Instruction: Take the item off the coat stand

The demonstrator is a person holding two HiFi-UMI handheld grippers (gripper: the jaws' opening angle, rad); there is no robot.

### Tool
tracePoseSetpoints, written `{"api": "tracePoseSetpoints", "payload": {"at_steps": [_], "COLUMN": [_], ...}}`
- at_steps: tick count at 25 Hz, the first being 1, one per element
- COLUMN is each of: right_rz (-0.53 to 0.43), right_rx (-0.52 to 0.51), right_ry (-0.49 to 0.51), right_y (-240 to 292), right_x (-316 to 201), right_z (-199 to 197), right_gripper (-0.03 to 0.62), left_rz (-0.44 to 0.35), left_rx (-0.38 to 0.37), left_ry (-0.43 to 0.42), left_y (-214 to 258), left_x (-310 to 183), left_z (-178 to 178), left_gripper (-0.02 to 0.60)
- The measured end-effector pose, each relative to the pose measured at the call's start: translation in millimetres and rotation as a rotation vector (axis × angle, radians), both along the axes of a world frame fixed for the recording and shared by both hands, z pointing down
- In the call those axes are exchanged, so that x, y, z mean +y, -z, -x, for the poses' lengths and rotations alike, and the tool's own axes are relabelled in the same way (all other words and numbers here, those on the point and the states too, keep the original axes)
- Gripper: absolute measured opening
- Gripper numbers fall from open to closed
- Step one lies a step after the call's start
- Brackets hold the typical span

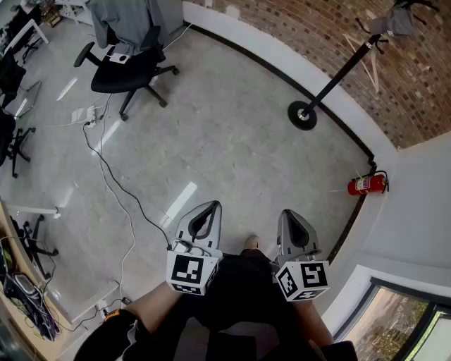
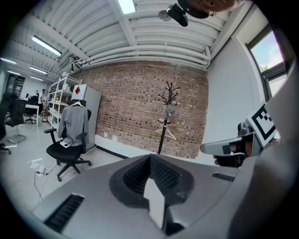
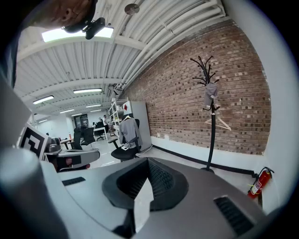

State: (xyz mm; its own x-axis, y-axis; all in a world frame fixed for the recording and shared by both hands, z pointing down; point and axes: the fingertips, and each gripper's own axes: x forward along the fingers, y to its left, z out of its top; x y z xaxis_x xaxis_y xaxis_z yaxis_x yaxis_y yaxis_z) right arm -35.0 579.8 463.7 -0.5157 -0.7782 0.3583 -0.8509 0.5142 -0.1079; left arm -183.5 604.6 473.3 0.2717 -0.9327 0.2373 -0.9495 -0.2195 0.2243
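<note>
A black coat stand (image 1: 335, 80) rises from a round base by the brick wall, well ahead of me. A grey item (image 1: 397, 21) hangs near its top; the same grey item (image 3: 210, 94) shows in the right gripper view, with a pale wooden hanger (image 3: 218, 122) lower on the pole. The coat stand (image 2: 166, 116) is far off in the left gripper view too. My left gripper (image 1: 205, 213) and right gripper (image 1: 291, 220) are held close to my body, side by side, both shut and empty.
A black office chair (image 1: 125, 69) with a grey garment on its back stands at the far left. A cable (image 1: 113, 185) runs across the floor. A red fire extinguisher (image 1: 367, 184) lies by the wall at the right. Desks line the left edge.
</note>
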Motion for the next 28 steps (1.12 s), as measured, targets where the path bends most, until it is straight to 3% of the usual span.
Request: {"api": "tracePoseSetpoints", "payload": {"at_steps": [7, 14, 23, 28], "right_rz": [0.035, 0.034, 0.005, -0.025], "right_rx": [-0.033, -0.076, -0.113, -0.102], "right_ry": [0.011, 0.019, 0.104, 0.074], "right_y": [1.4, -1.3, 14.8, 26.7], "right_x": [-18.1, -101.9, -246.4, -309.3], "right_z": [5.3, -18.5, -86.0, -134.8], "right_gripper": [0.014, 0.014, 0.014, 0.014], "left_rz": [0.058, 0.053, 0.017, 0.007], "left_rx": [-0.009, -0.054, -0.106, -0.133], "left_ry": [0.031, 0.05, 0.07, 0.028], "left_y": [-3.0, 4.3, 33.5, 46.7], "left_x": [-14.3, -90.2, -236.1, -297.9], "left_z": [11.3, -14.1, -100.6, -146.7], "left_gripper": [0.025, 0.025, 0.025, 0.025]}}
